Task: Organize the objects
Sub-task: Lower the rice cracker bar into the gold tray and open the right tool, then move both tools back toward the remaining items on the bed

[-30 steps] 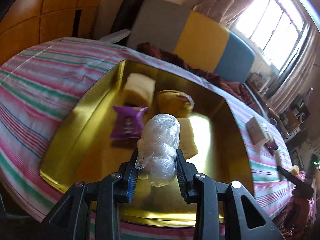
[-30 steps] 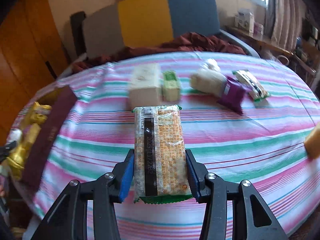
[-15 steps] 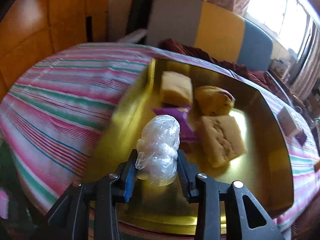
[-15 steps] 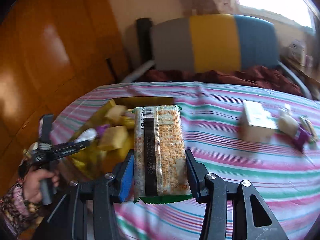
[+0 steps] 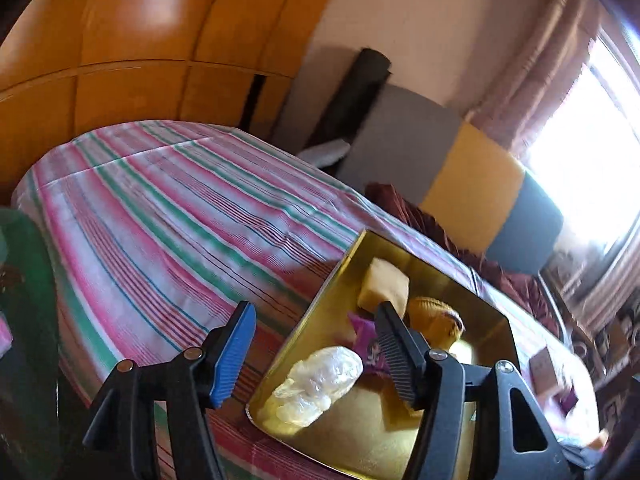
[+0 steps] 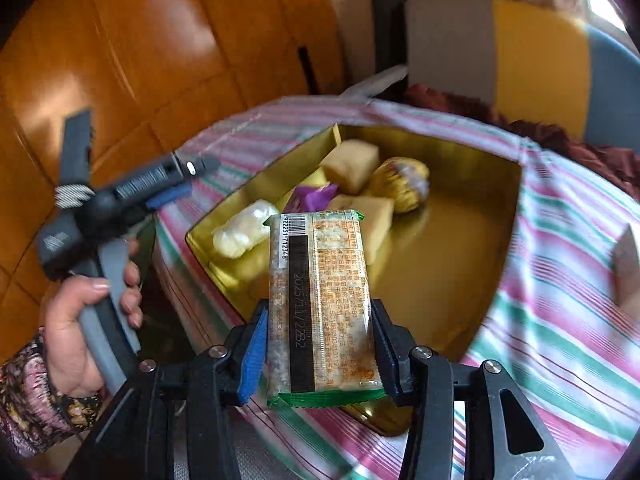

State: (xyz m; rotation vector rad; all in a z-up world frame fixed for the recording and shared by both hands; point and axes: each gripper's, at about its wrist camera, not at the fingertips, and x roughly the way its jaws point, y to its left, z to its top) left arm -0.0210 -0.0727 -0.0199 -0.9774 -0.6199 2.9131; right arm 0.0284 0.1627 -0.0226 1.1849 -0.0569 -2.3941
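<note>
Left gripper (image 5: 316,354) gapes wide, empty; plastic-wrapped bun (image 5: 318,386) lies in gold tray (image 5: 320,316). Right gripper (image 6: 320,354) clamps cracker packet (image 6: 320,304) above tray, presumably for stowing.

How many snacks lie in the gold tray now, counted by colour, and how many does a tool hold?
Inside the gold tray:
Clear-wrapped white bundle: 1
Pale yellow cake blocks: 2
Purple packet: 1
Round yellow-wrapped bun: 1
Held by the right tool:
Orange cracker pack: 1
Total: 6

Clear-wrapped bundle (image 5: 318,382) lying in gold tray (image 5: 496,320); cracker packet (image 6: 320,304) clamped upright.
</note>
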